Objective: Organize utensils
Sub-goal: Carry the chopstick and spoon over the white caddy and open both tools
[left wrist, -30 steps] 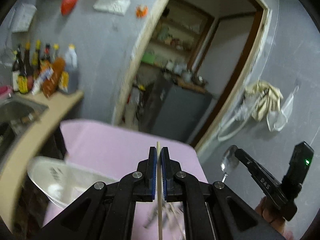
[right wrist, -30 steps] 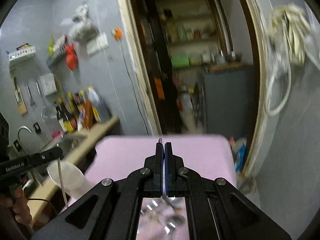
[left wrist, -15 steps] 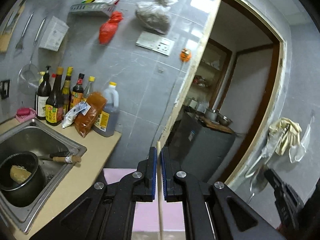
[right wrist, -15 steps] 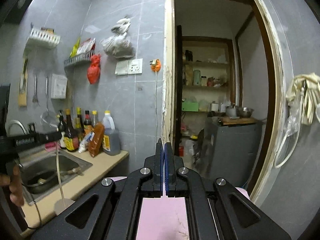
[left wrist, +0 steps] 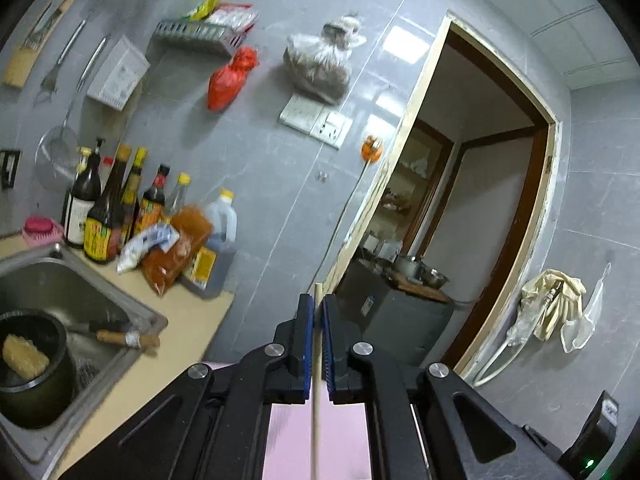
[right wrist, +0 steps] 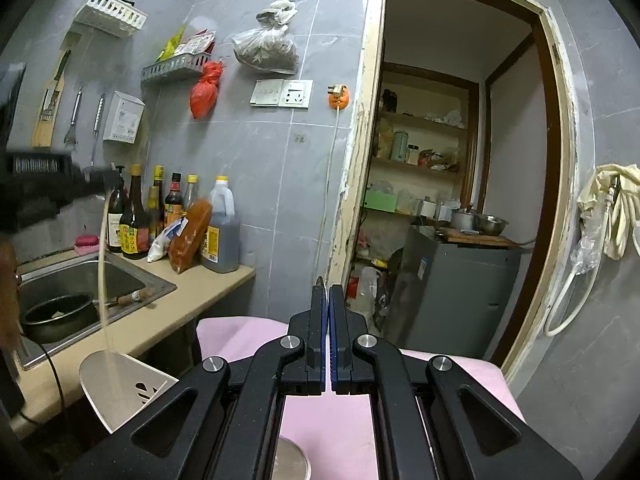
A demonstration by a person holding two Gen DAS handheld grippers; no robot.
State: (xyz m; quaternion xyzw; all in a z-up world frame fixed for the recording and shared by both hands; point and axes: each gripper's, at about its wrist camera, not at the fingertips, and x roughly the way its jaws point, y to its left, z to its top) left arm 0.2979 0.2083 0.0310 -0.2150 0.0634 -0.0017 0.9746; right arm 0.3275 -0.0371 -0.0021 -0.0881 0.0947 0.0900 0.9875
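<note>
1. Left wrist view: my left gripper [left wrist: 316, 308] is clamped on the thin wooden handle of the spatula [left wrist: 315, 408], which runs straight up between the blue pads and pokes out just past their tips.
2. The steel sink [left wrist: 132, 320] holds a dark pot [left wrist: 48, 384] with a yellowish lump [left wrist: 24, 356] inside. A wooden-handled knife [left wrist: 120, 336] lies in the sink just beside the pot.
3. A row of sauce bottles [left wrist: 104, 216] stands on the counter behind the sink. On the wall above, a grey rack [left wrist: 196, 36] carries packets, and a red bag [left wrist: 230, 80] and a clear bag [left wrist: 320, 68] of brownish stuff hang near it.
4. Right wrist view: my right gripper [right wrist: 325, 292] is pressed together. A small dark tip shows between the pads, and I cannot tell what it is.
5. Far left, my other tool holds the spatula upright, its slotted steel blade hanging low in front of the counter edge, beside the pink cloth [right wrist: 240, 332].
6. Through the doorway, metal bowls [right wrist: 490, 224] sit on top of a grey cabinet [right wrist: 452, 296]; their insides are hidden.
7. A second ago both cameras faced the doorway with the pink cloth wide below. Now both have swung toward the sink and counter, while both grips look unchanged.
</note>
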